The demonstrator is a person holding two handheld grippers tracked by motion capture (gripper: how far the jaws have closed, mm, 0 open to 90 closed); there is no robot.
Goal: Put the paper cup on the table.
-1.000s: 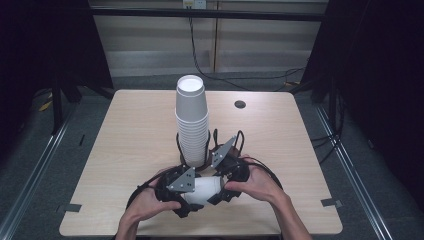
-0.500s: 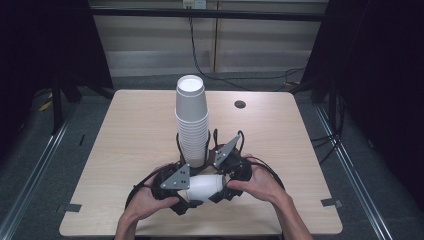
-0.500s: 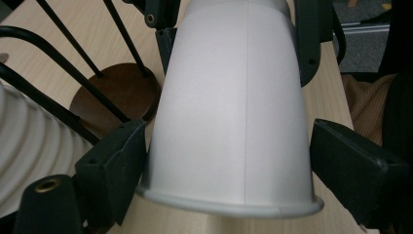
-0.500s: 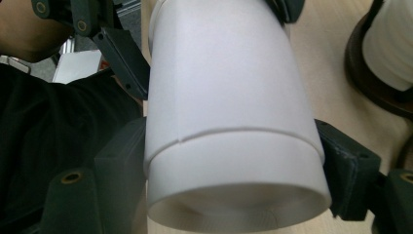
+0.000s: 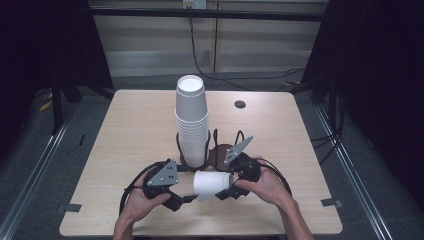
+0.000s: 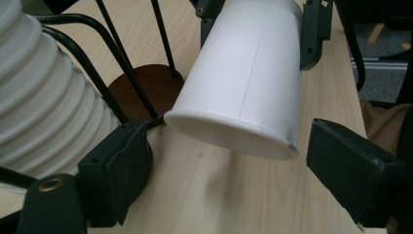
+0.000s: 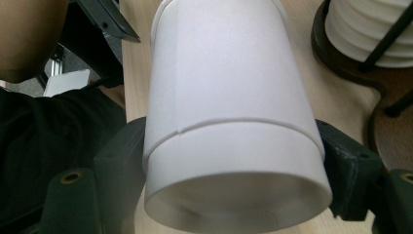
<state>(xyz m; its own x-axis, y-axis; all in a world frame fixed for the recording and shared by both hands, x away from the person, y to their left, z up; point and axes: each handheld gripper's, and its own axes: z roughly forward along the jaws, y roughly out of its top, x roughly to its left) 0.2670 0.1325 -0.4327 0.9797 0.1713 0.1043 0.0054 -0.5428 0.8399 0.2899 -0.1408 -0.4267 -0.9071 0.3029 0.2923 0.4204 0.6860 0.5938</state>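
A white paper cup [image 5: 210,184] lies level just above the table's front. My right gripper [image 5: 225,192] is shut on its base end. In the right gripper view both pads press the cup [image 7: 229,73], and a faint step line rings it near my right gripper [image 7: 234,161]. My left gripper [image 5: 187,197] faces the rolled rim from the left. Its jaws have just been closing, and in the left gripper view the rim of the cup [image 6: 243,83] sits between my left gripper's [image 6: 234,180] fingertips with a gap on each side. A tall stack of cups [image 5: 191,120] stands behind.
The stack sits in a black wire holder on a brown round base [image 5: 220,152], just behind both grippers. A small dark disc [image 5: 240,104] lies at the back right of the wooden table [image 5: 125,125]. Cables loop beside both hands.
My left gripper has shifted a little to the left, so more of the cup shows between the two grippers. The right hand and the cup have stayed put.
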